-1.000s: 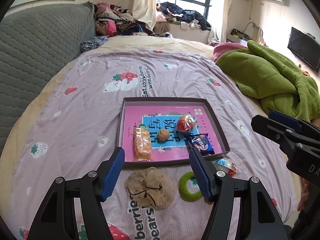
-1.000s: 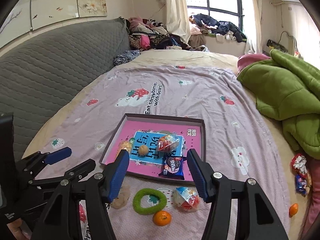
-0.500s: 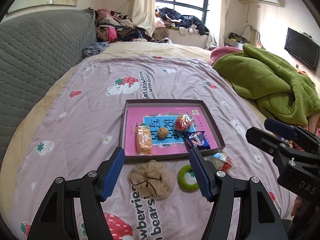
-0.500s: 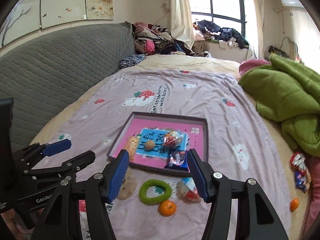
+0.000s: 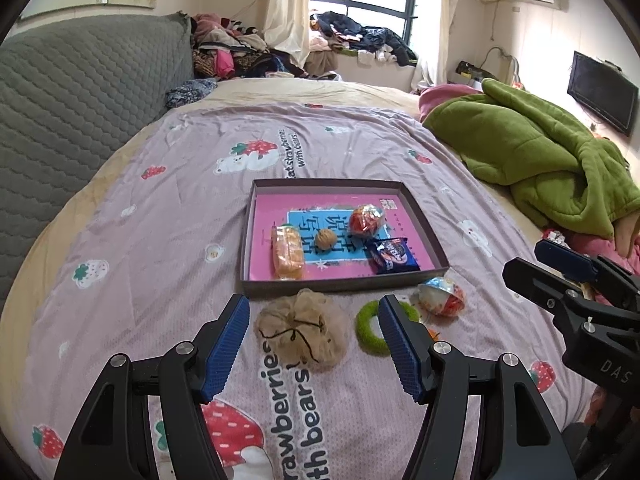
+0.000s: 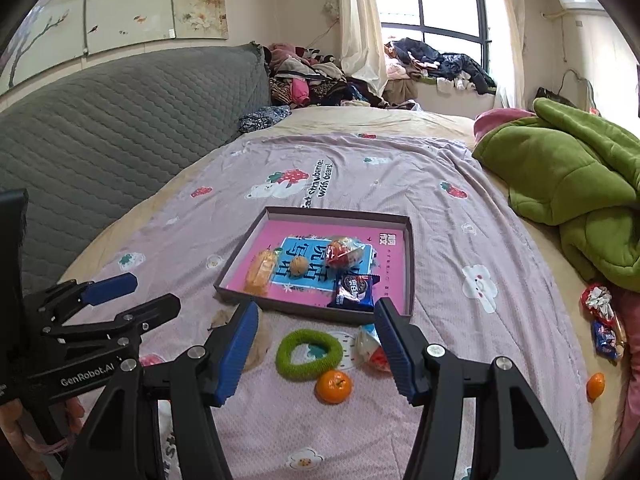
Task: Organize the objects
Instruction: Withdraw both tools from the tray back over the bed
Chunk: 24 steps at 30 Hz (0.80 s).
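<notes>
Two handheld grippers hang over a bed spread with a lilac strawberry-print sheet (image 5: 168, 216). At the centre of both views lies a shallow cardboard tray (image 5: 425, 227) with a pink floor, holding a wrapped yellow cake (image 5: 286, 254), a walnut (image 5: 325, 239), a red-and-clear snack pack (image 5: 366, 221) and a blue biscuit packet (image 5: 393, 255). In the left wrist view, the left gripper (image 5: 314, 334) fills the lower frame, its blue-padded fingers spread wide and empty, with a beige mesh scrunchie (image 5: 302, 330) lying on the sheet between them, below the tray's near edge. In the right wrist view, the right gripper (image 6: 316, 344) stands likewise open and holds nothing; between its fingers lie a green ring (image 6: 309, 353) and, just below it, a mandarin (image 6: 334, 386). A second wrapped snack (image 5: 442, 297) lies right of the ring. A green blanket (image 5: 540, 152) is heaped at the right edge.
</notes>
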### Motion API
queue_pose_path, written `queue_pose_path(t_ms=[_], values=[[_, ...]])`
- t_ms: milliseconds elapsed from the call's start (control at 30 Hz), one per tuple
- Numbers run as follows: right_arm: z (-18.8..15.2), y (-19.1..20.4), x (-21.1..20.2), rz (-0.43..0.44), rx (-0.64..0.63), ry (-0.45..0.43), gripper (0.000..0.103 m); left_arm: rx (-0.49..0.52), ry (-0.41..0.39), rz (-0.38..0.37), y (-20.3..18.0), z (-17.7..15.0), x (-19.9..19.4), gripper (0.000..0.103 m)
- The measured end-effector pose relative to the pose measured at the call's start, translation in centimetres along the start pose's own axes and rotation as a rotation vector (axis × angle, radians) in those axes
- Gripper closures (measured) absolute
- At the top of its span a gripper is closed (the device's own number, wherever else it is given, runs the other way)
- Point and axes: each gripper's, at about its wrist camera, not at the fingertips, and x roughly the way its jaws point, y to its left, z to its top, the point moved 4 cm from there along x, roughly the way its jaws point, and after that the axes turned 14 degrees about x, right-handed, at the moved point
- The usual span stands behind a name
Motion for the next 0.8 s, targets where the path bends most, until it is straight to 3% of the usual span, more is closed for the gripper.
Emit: queue_pose_path(t_ms=[800], values=[[-5.0, -0.8, -0.3, -0.008, -0.022, -0.047, 0.043, -0.019, 0.001, 0.003, -1.2, -4.7, 0.7, 0.034]])
